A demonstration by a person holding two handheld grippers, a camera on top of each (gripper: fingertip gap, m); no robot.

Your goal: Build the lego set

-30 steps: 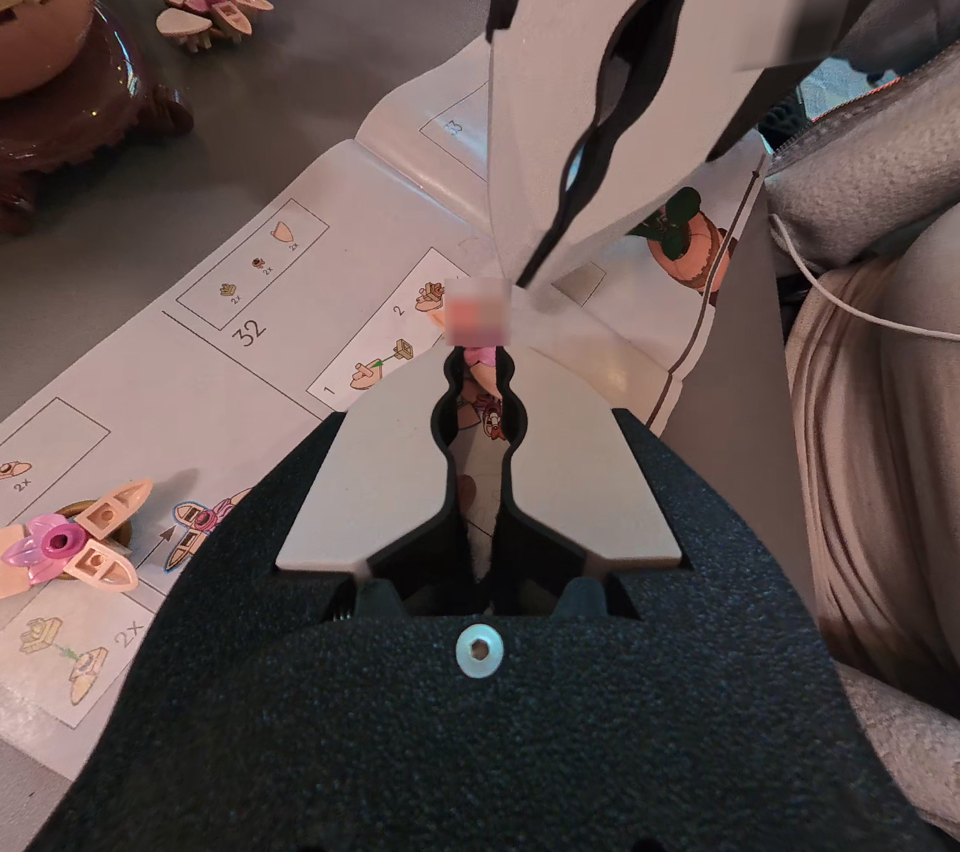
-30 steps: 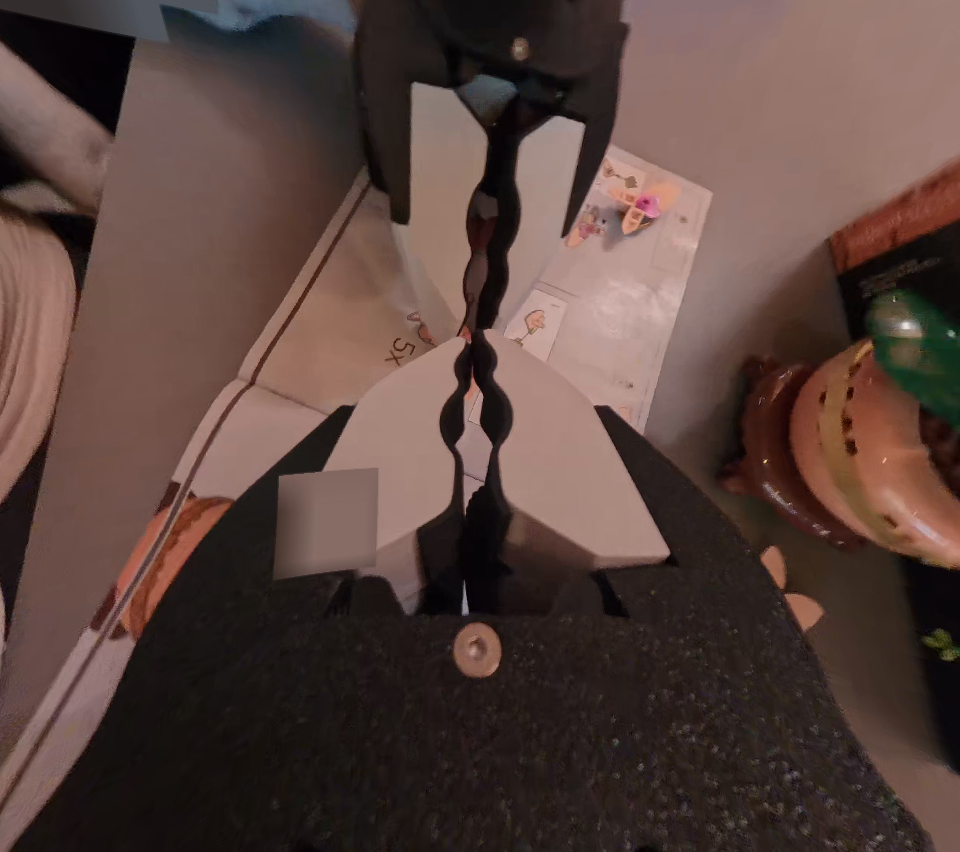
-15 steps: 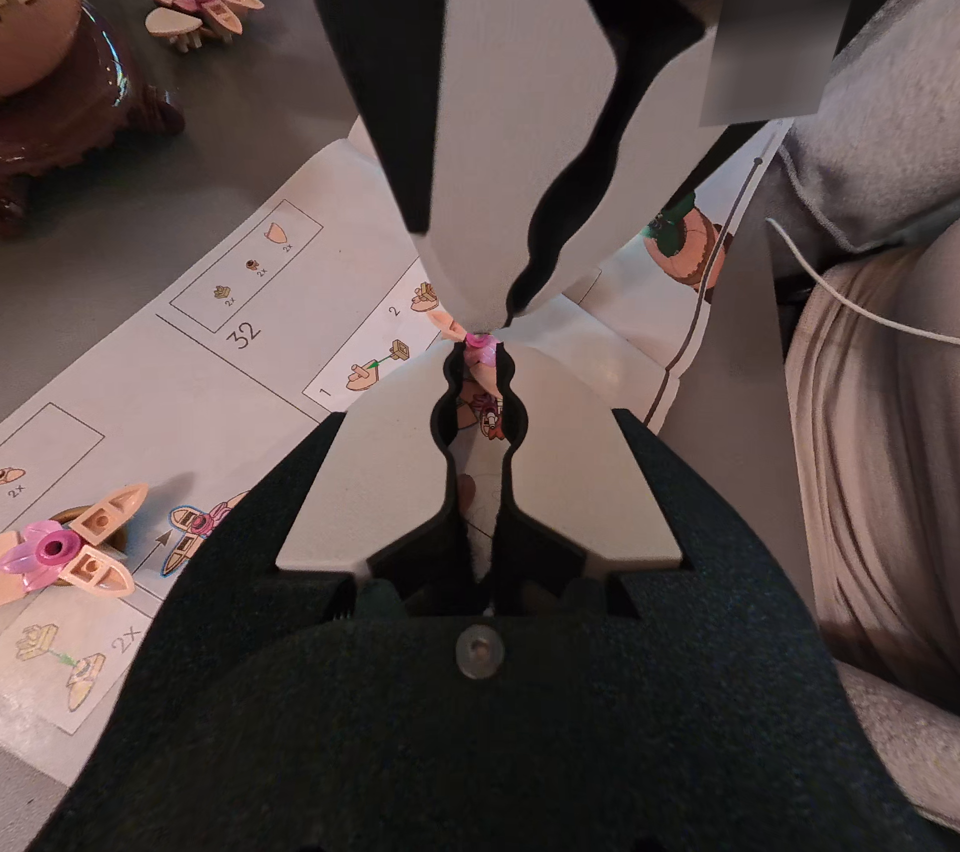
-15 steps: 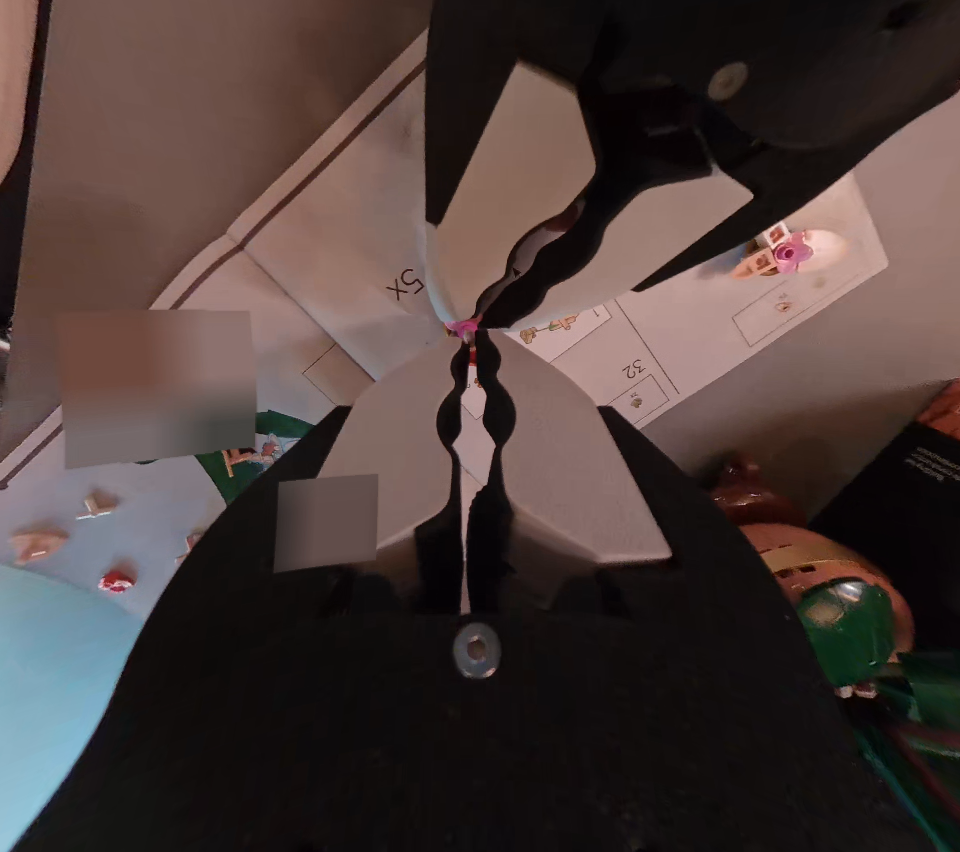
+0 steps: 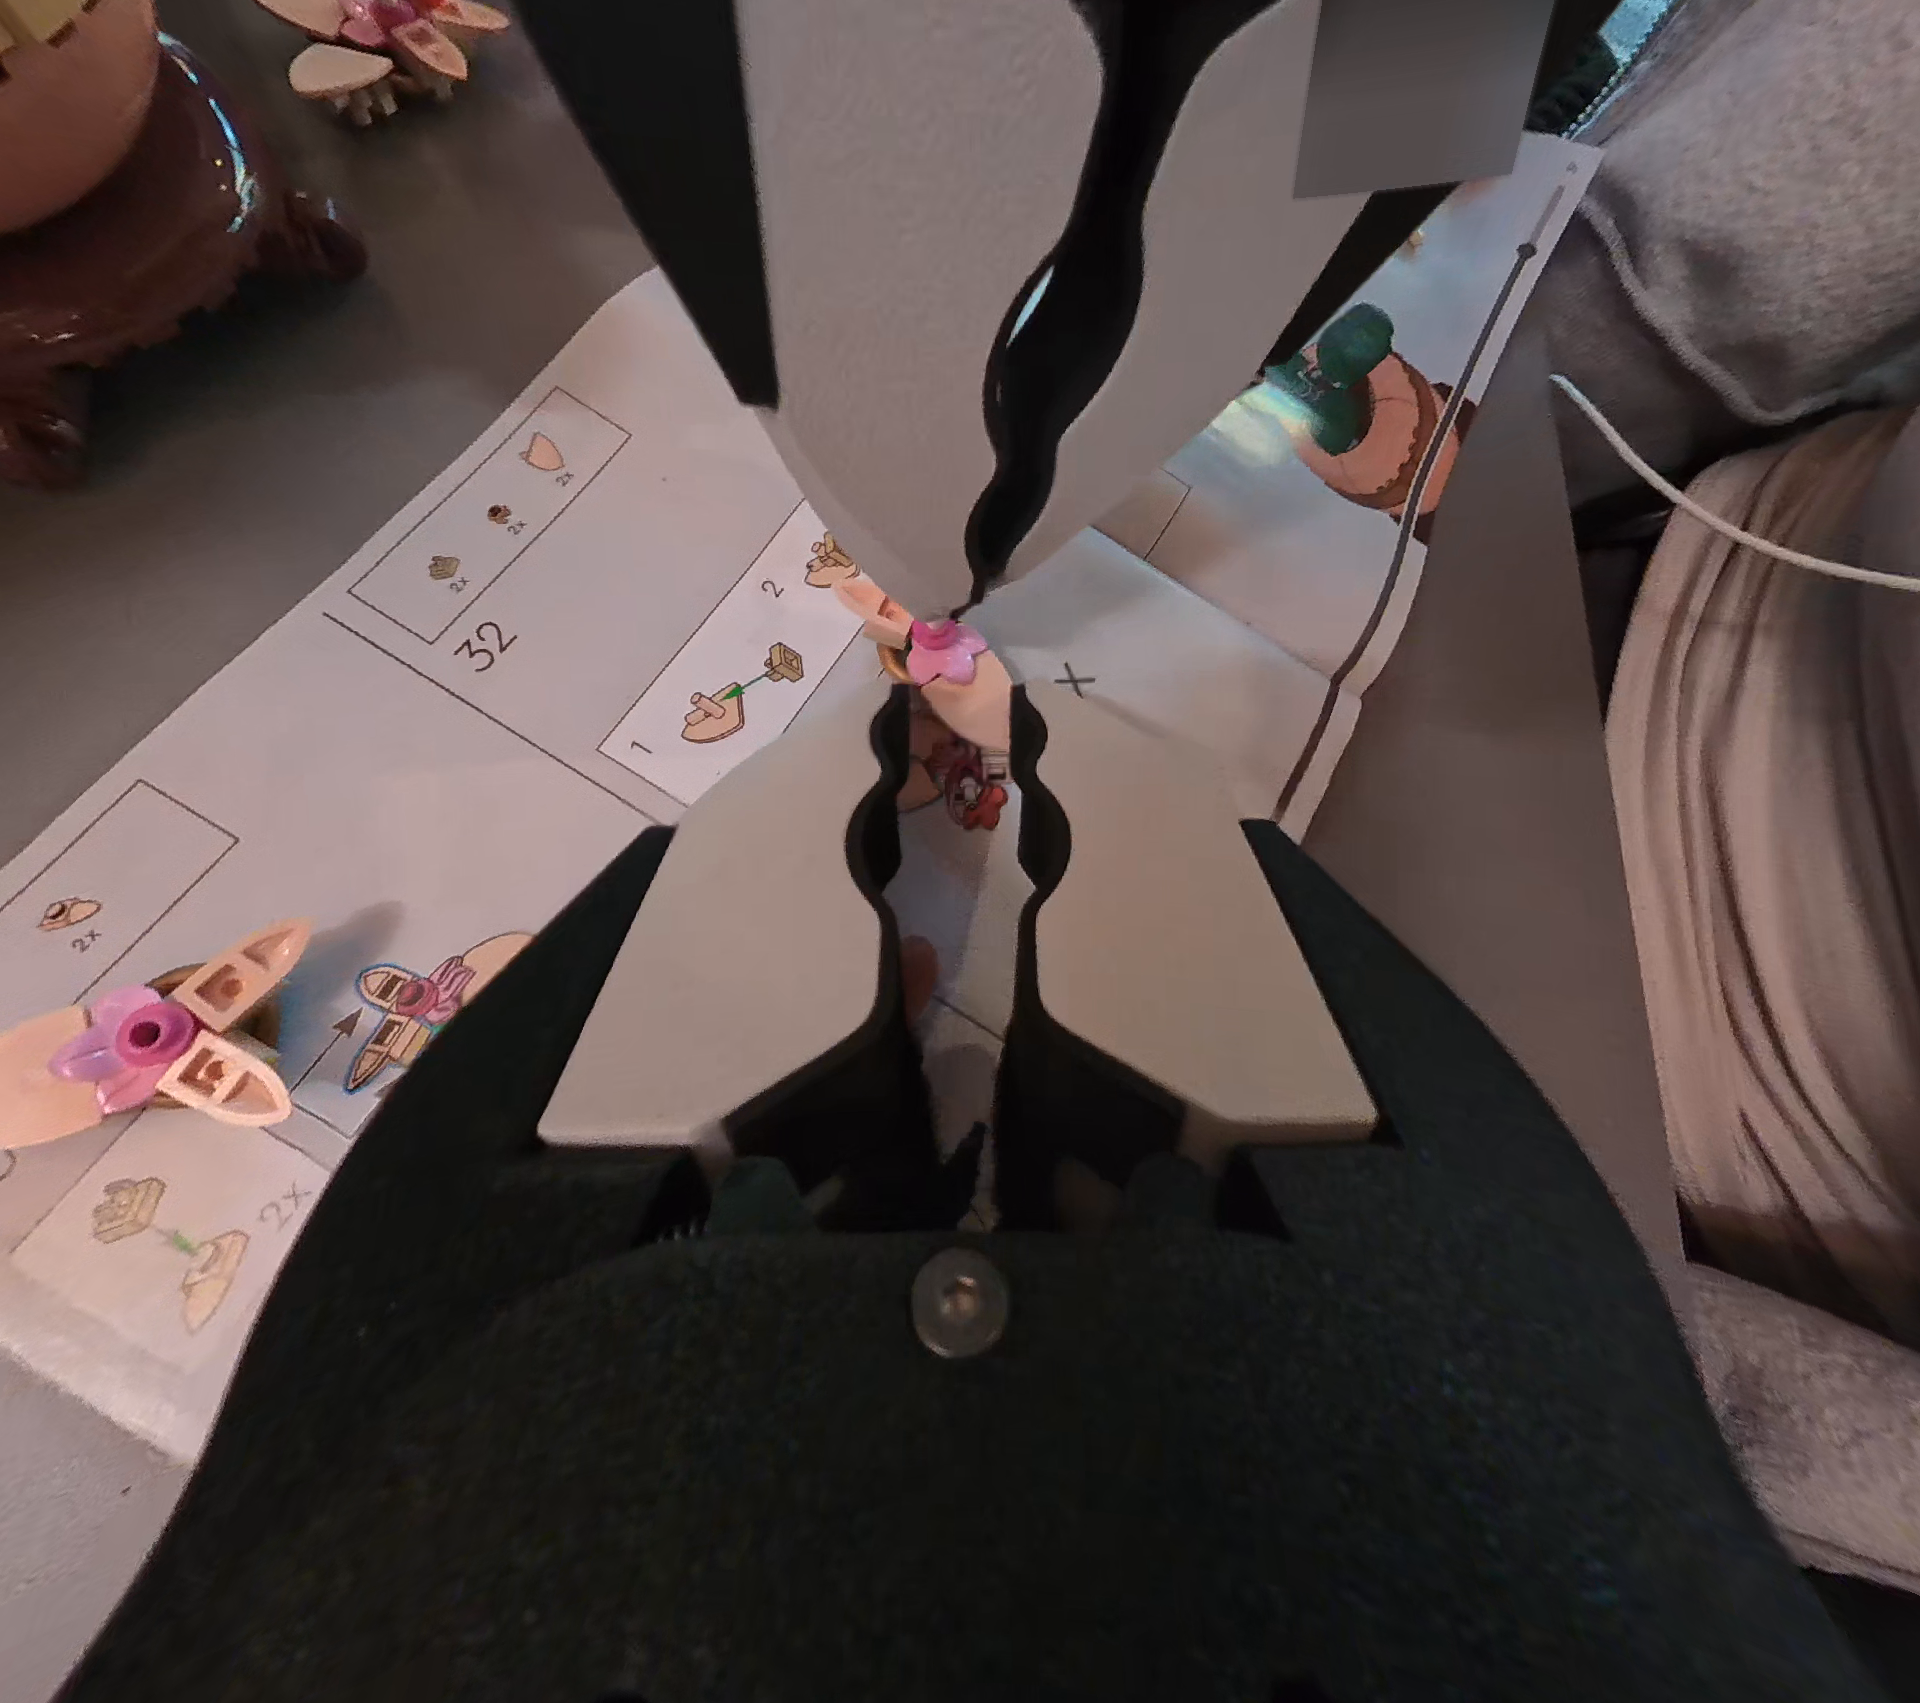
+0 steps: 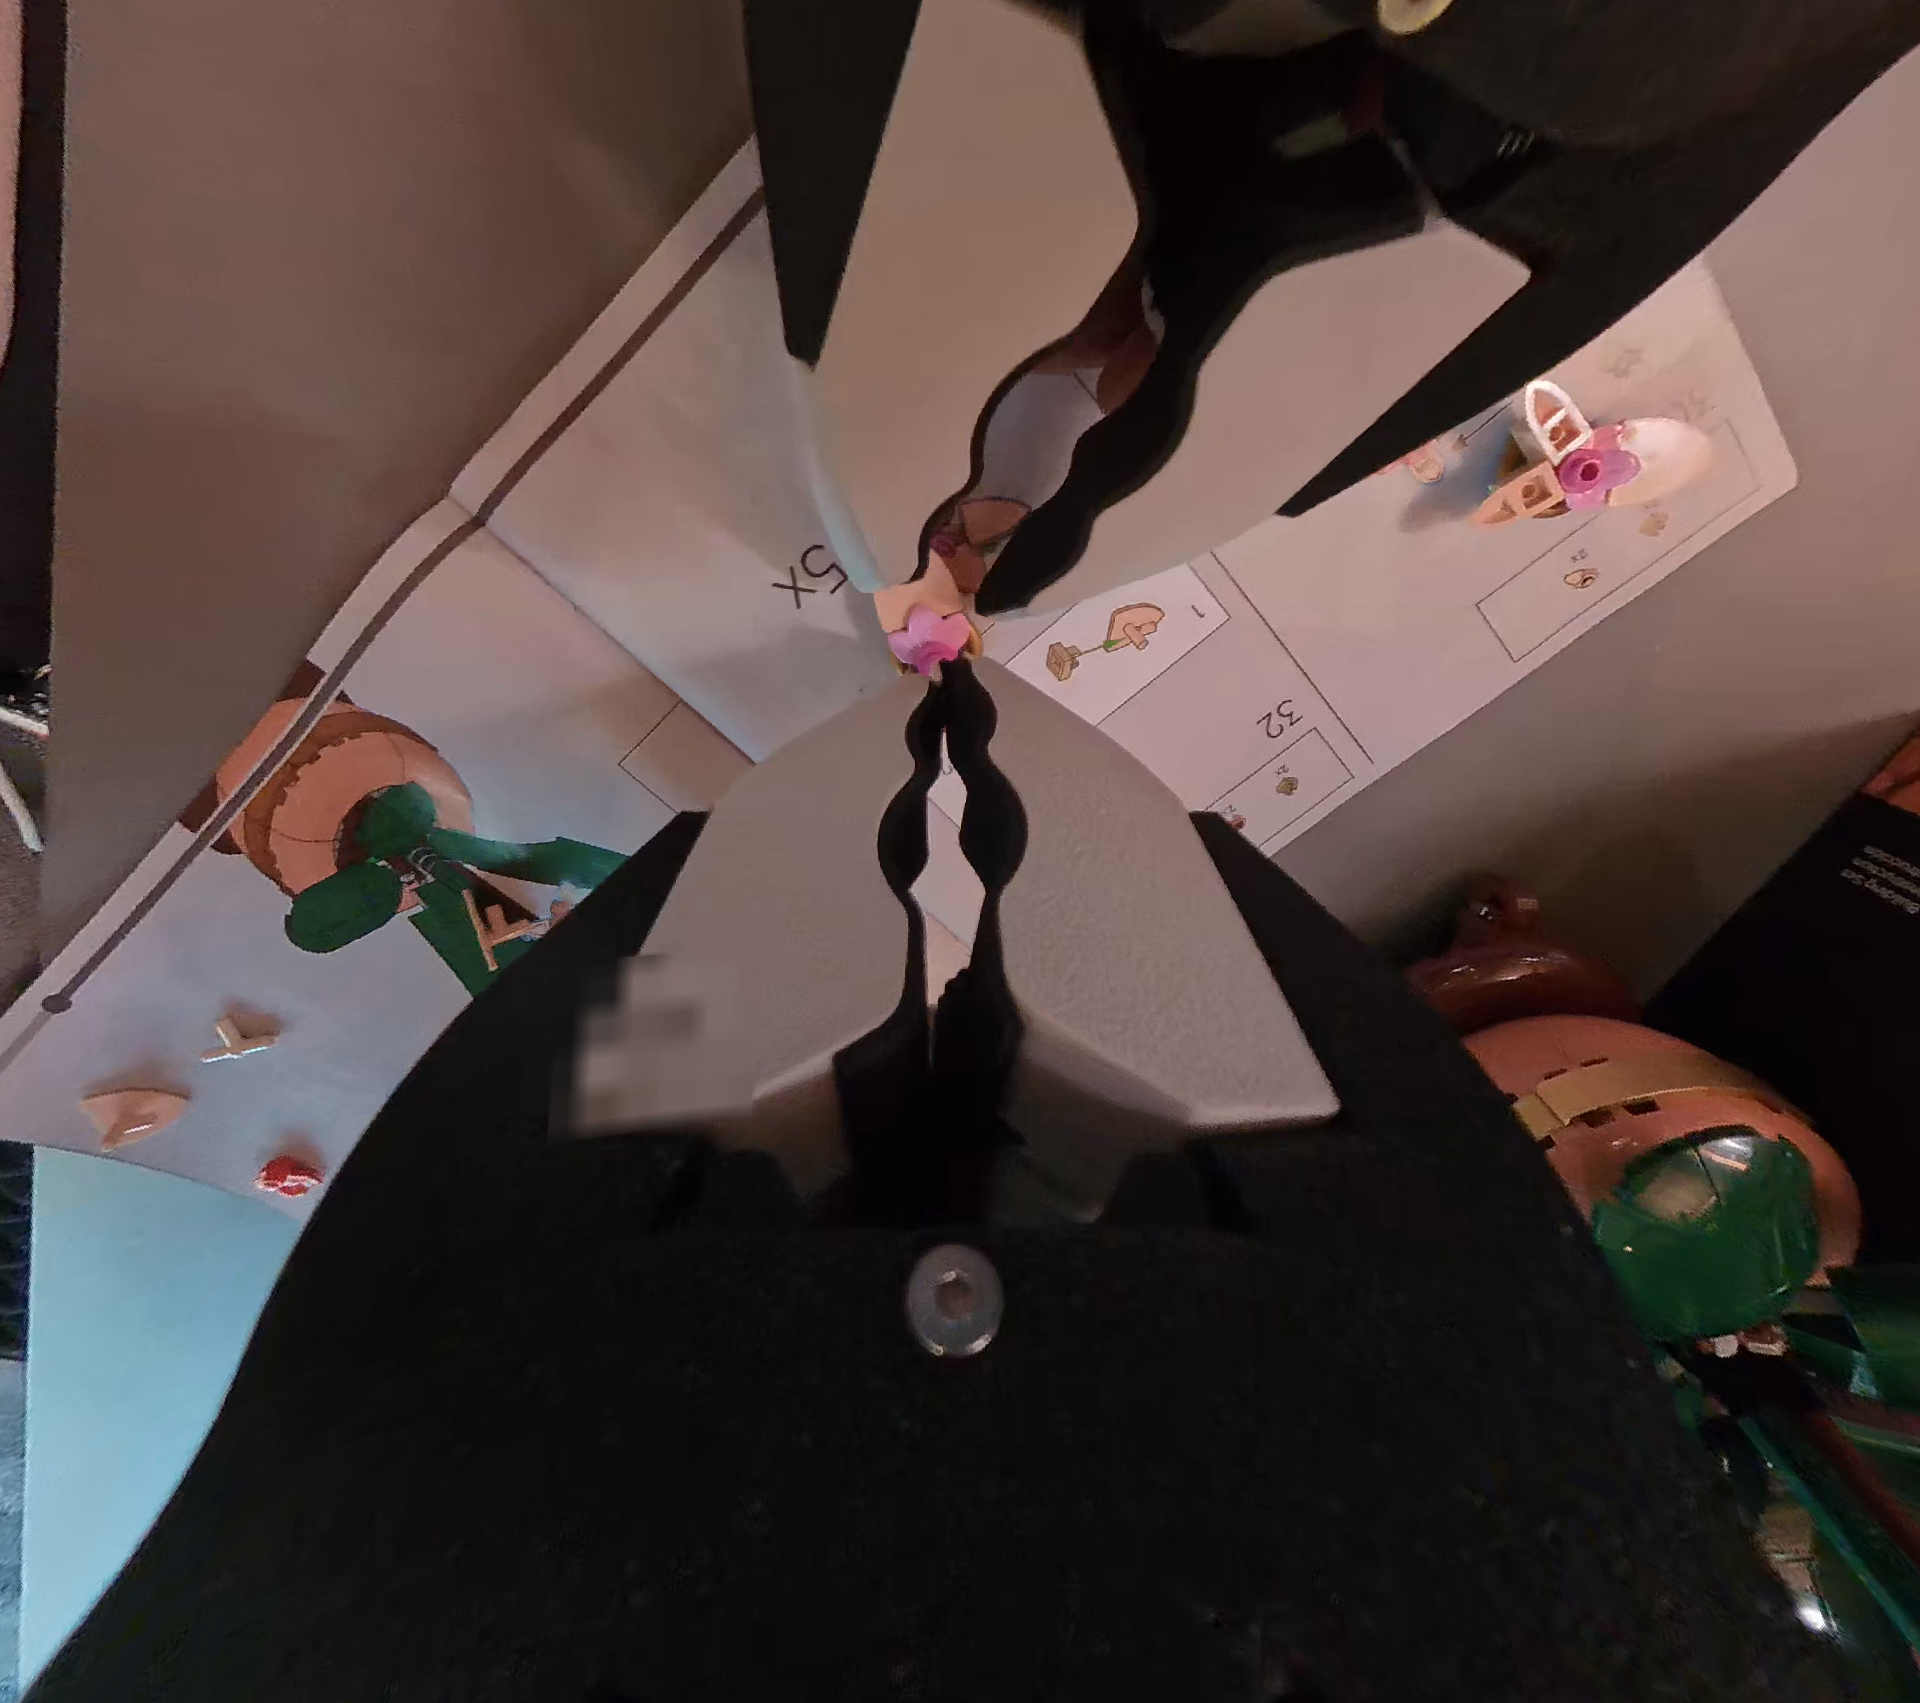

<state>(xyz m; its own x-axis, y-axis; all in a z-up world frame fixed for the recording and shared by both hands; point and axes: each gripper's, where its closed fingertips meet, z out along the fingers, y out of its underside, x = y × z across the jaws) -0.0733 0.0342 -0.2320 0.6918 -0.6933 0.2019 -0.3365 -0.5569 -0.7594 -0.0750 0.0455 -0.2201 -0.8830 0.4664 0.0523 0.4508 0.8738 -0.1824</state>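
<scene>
The left gripper (image 5: 956, 697) clenches a tan petal piece (image 5: 971, 703) above the open instruction booklet (image 5: 312, 718); the right gripper (image 6: 951, 677), fingers pinched together, meets the pink flower stud (image 6: 925, 637) tip to tip. Seemingly the stud is being seated; next comes a firm, straight press without twisting.

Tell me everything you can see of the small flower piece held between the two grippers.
The small flower piece looks like glossy plastic: a pink blossom with a darker magenta stud in its centre, sitting on pale peach petal parts, with a hint of gold beneath. It is held in the air above the open instruction booklet. The left gripper clamps a peach petal; the right gripper, fingertips nearly together, meets the blossom's stud from the opposite side.
</scene>
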